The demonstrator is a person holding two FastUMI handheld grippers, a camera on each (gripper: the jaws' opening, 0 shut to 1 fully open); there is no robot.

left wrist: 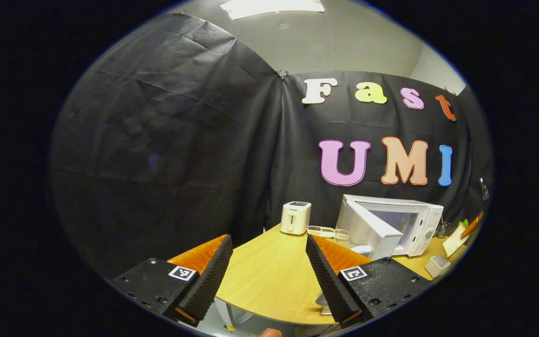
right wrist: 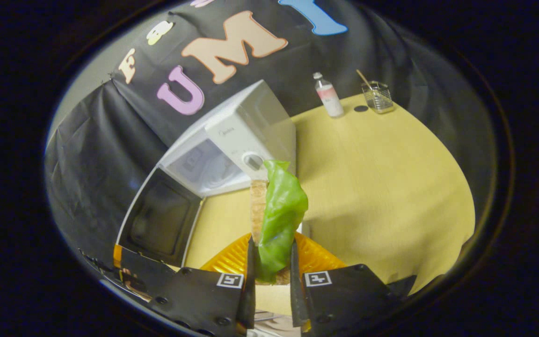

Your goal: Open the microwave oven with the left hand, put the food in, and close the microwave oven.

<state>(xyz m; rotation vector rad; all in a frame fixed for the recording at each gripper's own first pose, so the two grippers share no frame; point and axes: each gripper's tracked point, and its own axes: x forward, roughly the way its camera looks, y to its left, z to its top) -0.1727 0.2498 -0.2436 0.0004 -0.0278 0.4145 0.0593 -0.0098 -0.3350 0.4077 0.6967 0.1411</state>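
Food, a green lettuce leaf against a tan bread slice (right wrist: 276, 210), stands pinched between the right tool's (right wrist: 272, 262) fingers, raised over the yellow wooden table (right wrist: 382, 178) before the white microwave oven (right wrist: 232, 140), its door (right wrist: 157, 220) swung open; left tool (left wrist: 267, 262) spread wide, holding nothing.

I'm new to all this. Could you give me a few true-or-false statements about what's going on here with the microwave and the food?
1. The microwave door is shut. False: it hangs open.
2. The right gripper clamps the food. True.
3. The left gripper holds a toaster. False: its jaws are open and empty; the toaster stands on the table.
4. A bottle stands on the table. True.
5. The food is inside the microwave. False: it is still outside.
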